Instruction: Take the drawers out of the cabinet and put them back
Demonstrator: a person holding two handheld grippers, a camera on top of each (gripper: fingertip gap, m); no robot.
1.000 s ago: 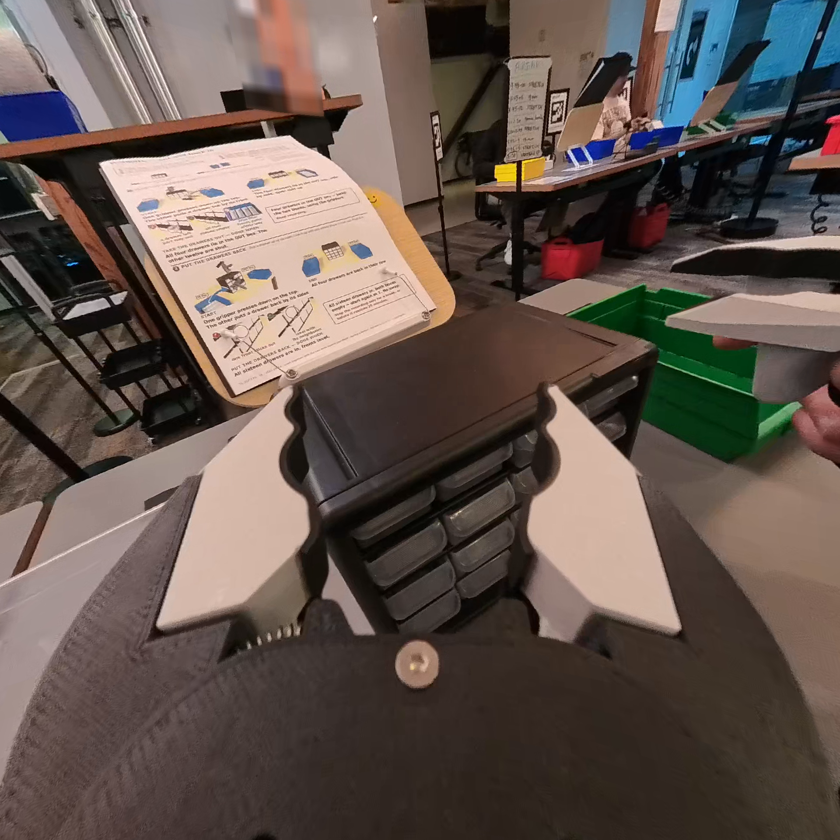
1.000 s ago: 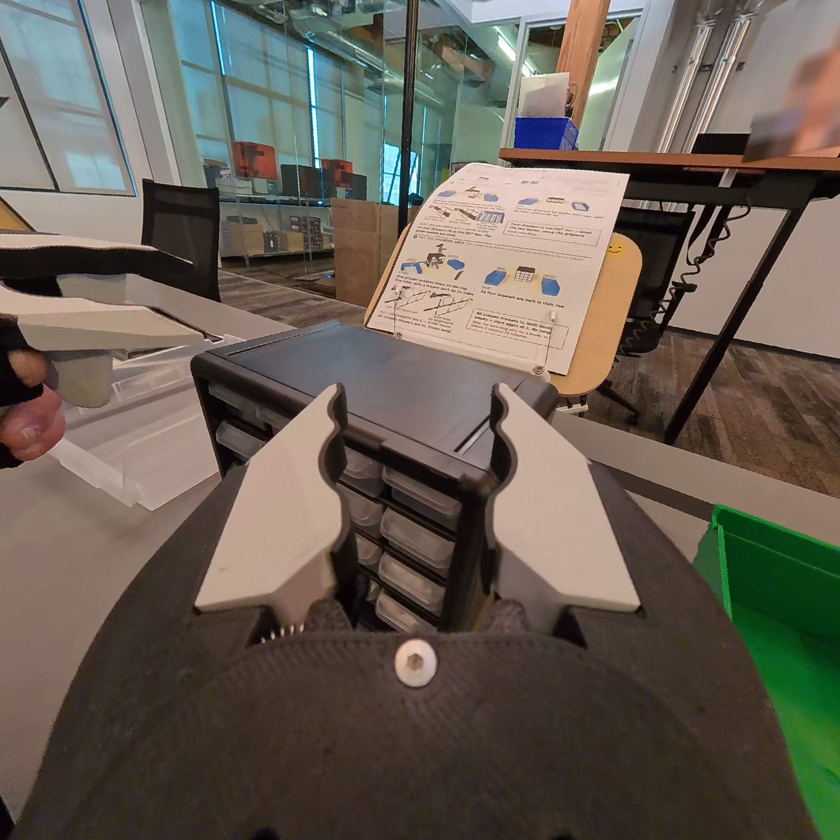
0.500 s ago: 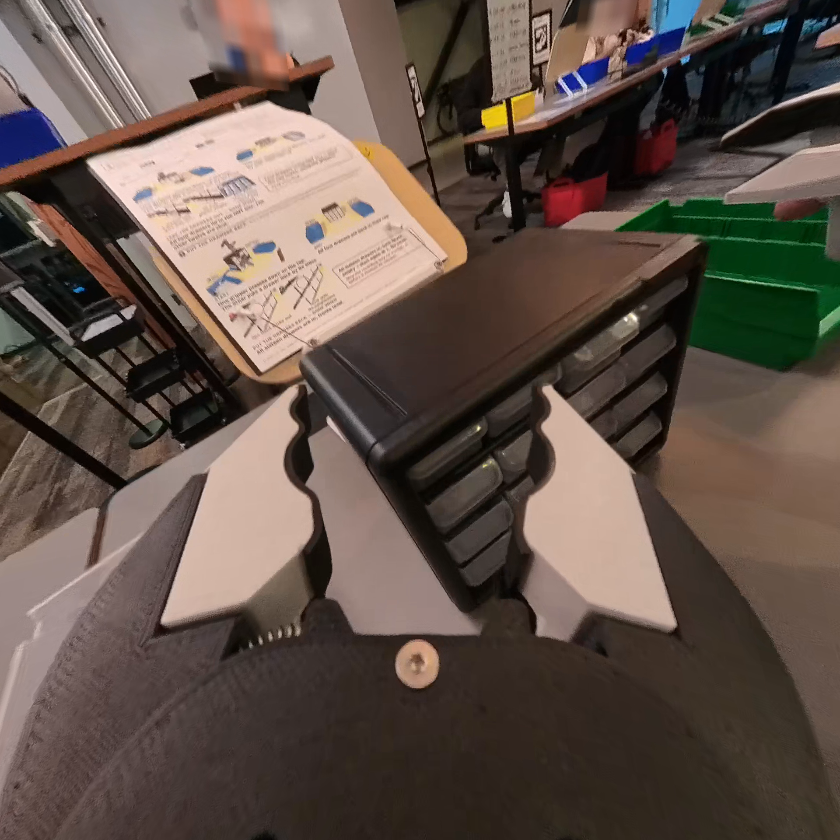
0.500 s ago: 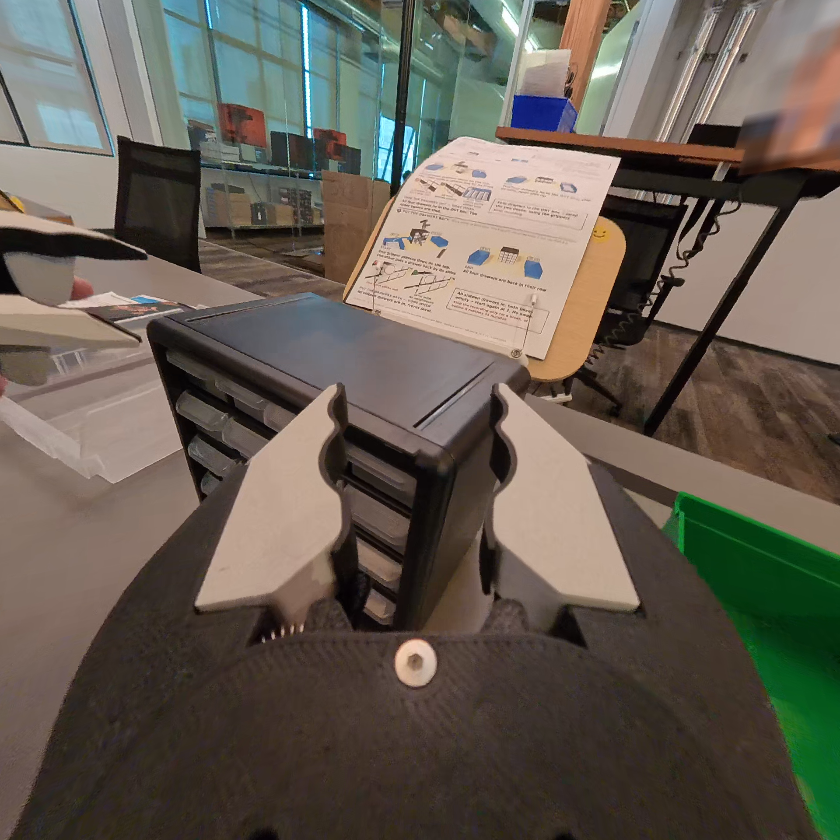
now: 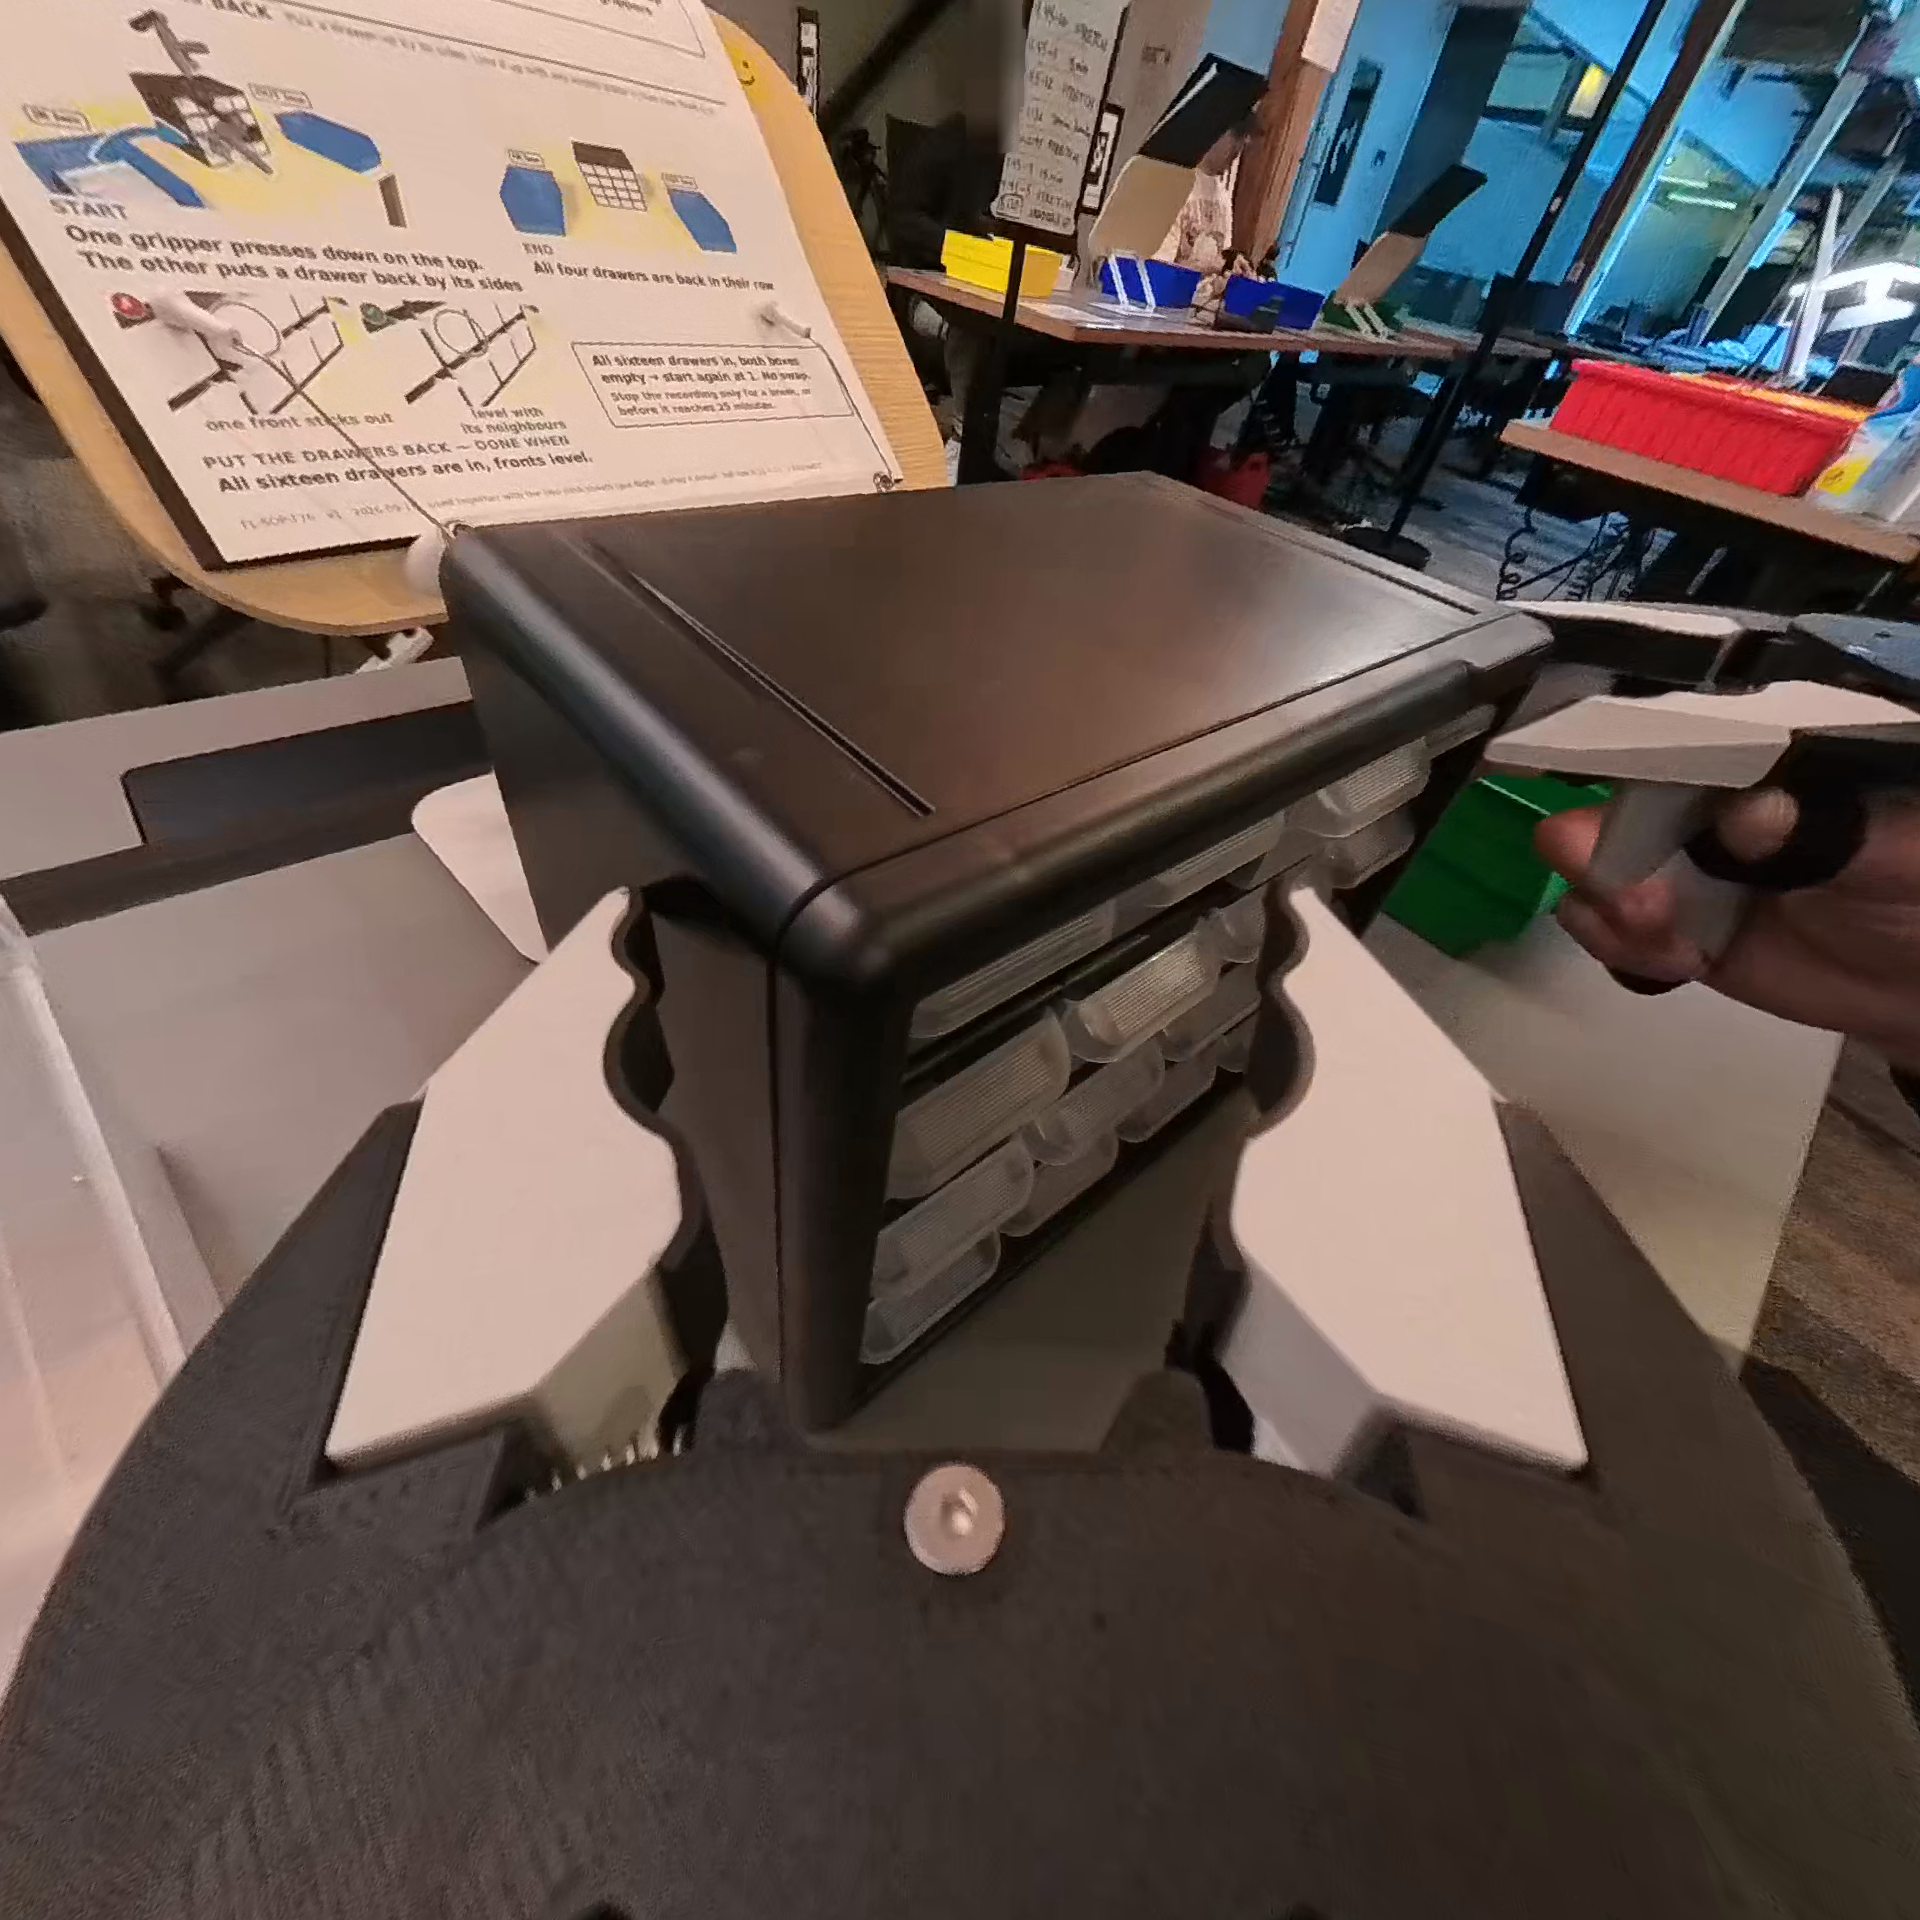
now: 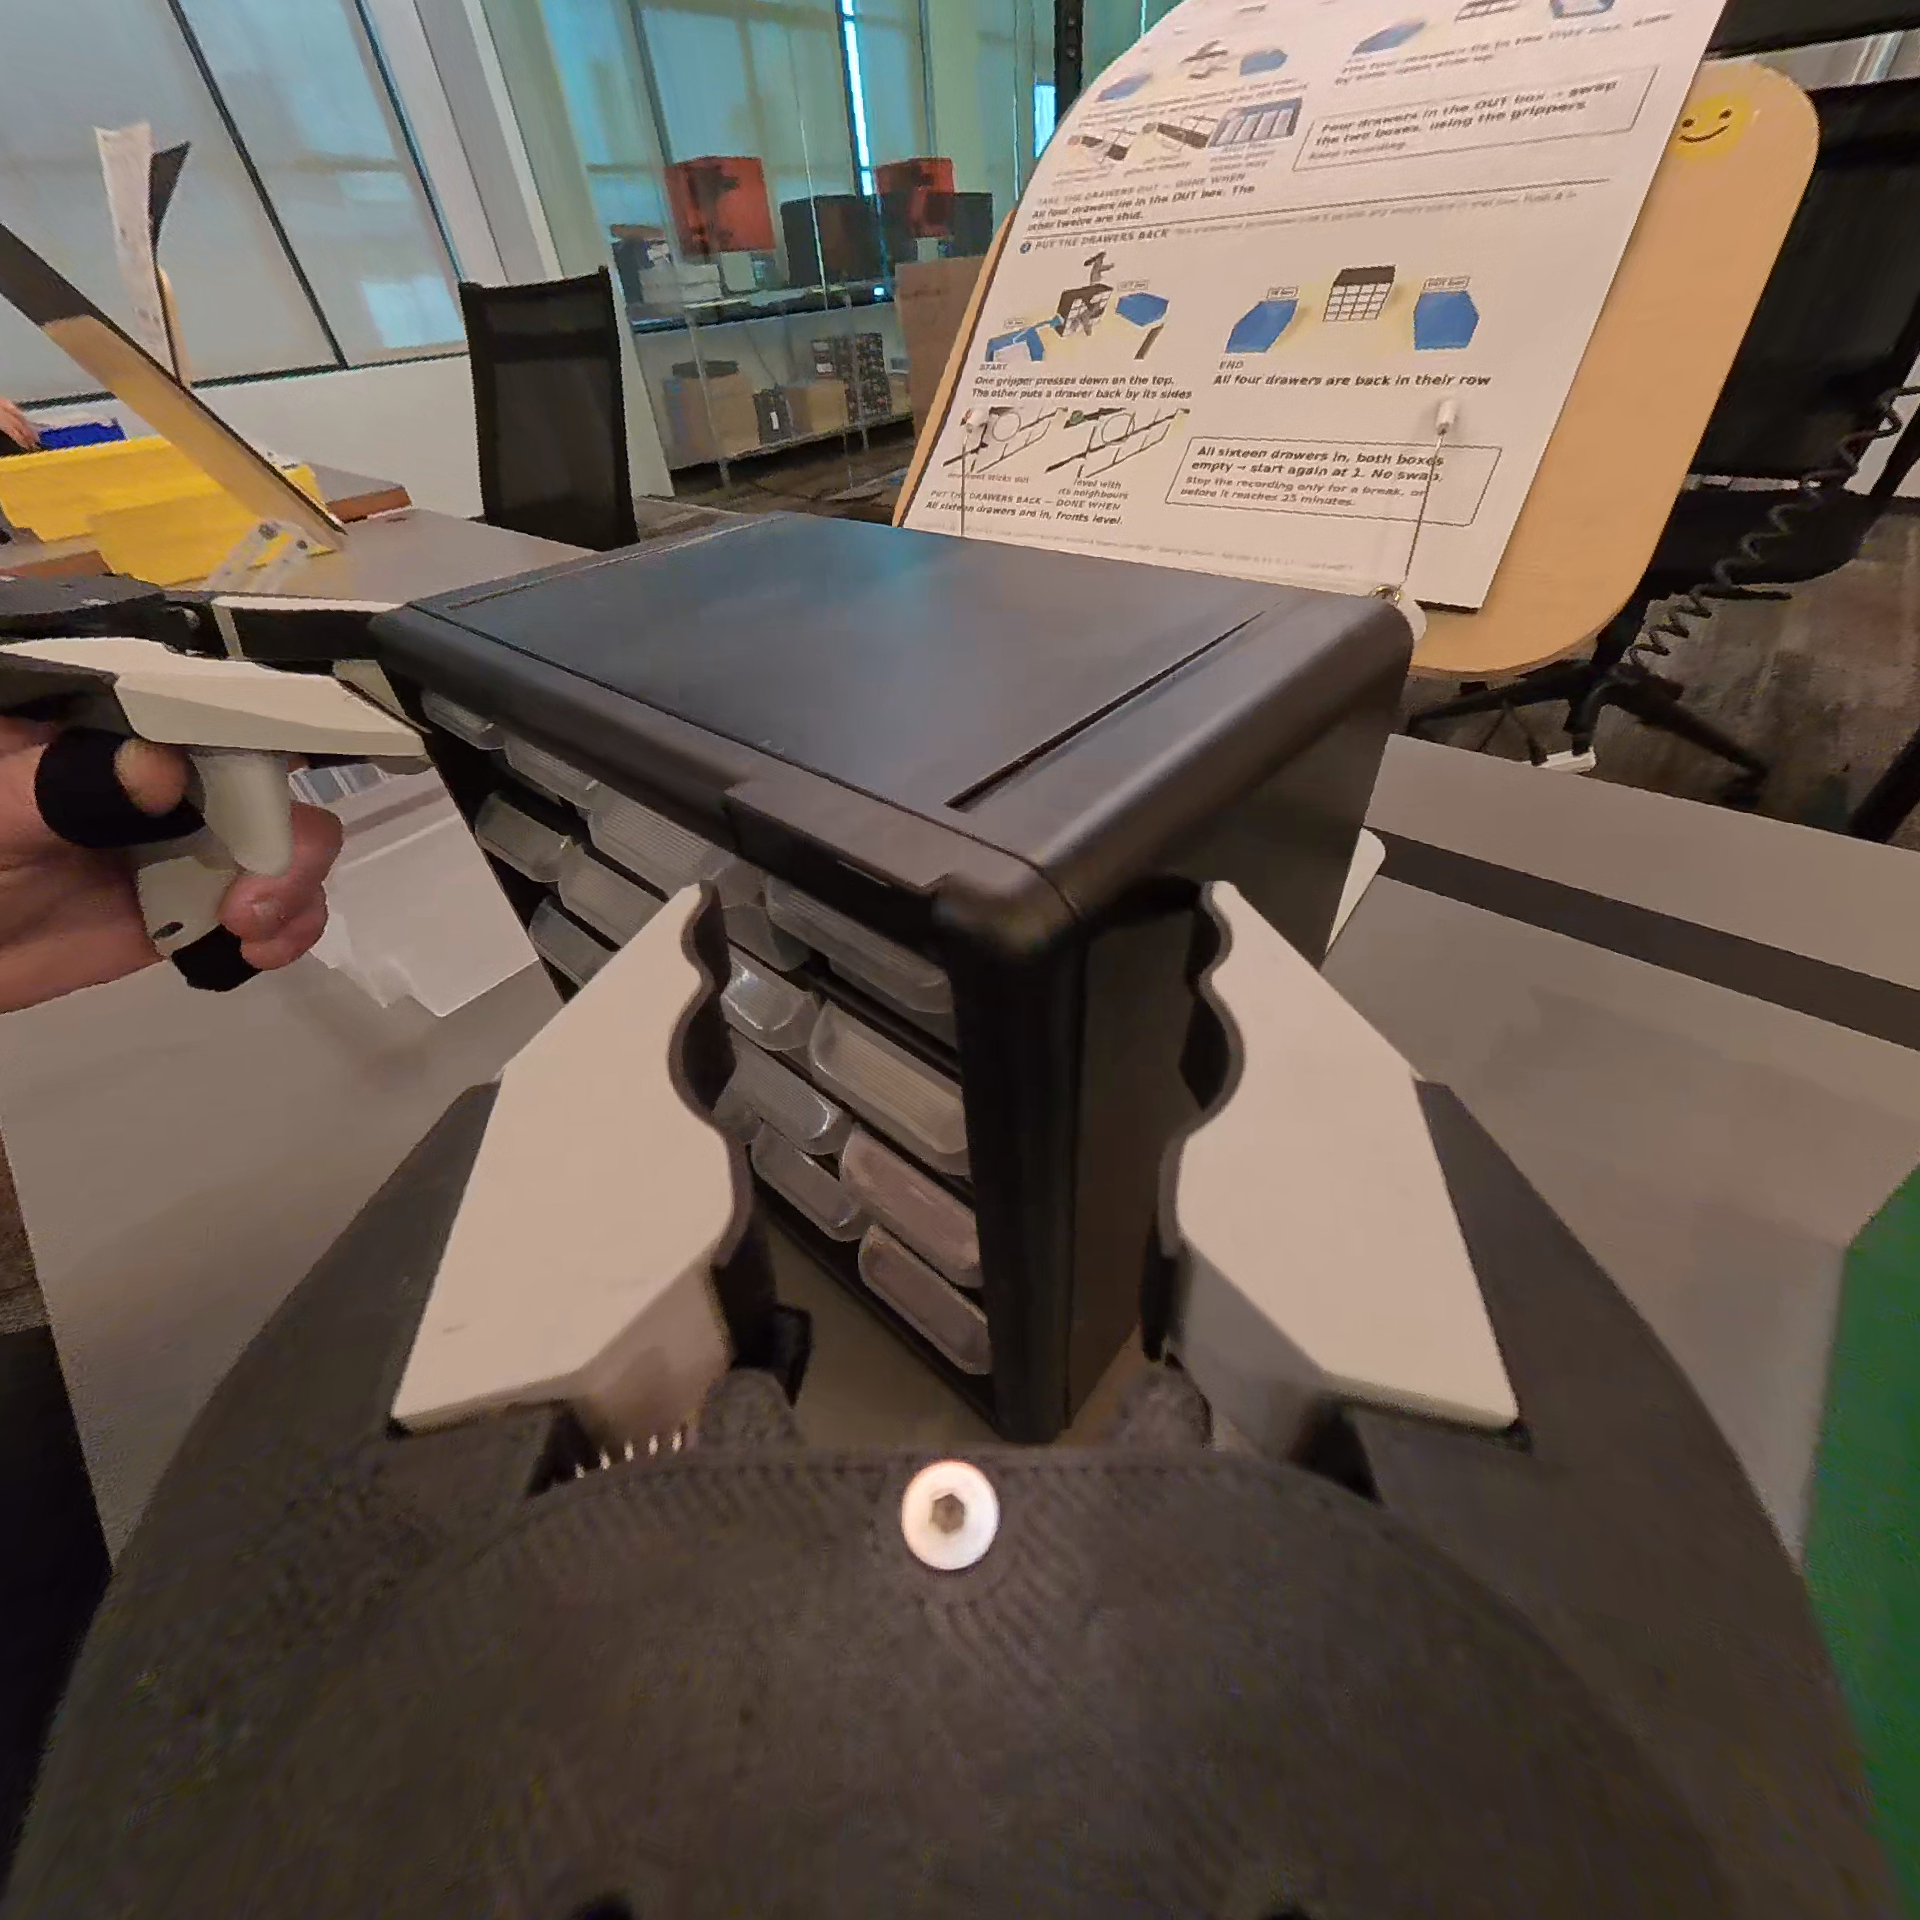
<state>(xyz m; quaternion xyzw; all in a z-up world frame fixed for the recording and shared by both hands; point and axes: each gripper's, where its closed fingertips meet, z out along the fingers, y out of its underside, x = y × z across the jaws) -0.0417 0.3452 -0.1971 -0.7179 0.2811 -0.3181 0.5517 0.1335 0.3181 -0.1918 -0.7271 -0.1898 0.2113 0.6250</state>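
Both grippers are spread wide and holding nothing. The left gripper (image 5: 956, 997) has its two grey fingers (image 5: 520, 1174) straddling the front left corner of the black cabinet (image 5: 1018, 707), one finger out past the side wall and the other in front of the drawer face; can't tell whether either one actually touches the plastic. The right gripper (image 6: 951, 987) is doing the mirror thing at the cabinet's front right corner, jaws gaping just as wide, fingers (image 6: 1340, 1174) either side of the corner post, again no clear contact. Each gripper also shows up from the side in the other's camera, level with the cabinet's top edge, with a hand (image 5: 1704, 914) wrapped round the trigger handle and a black finger sleeve on it. So two grippers, two hands, one cabinet. The clear drawers (image 6: 883, 1081) all look pushed in, fronts roughly level; I can count four rows, and four across in the top row, though the fingers hide some of the lower ones. The cabinet sits on a grey table (image 6: 1621, 1039). Right behind the cabinet there's one instruction sheet (image 6: 1299, 312) on a tilted wooden board (image 6: 1662, 343). To the cabinet's right is one green bin (image 5: 1475, 873), and to its left one clear plastic bin (image 6: 405, 935).
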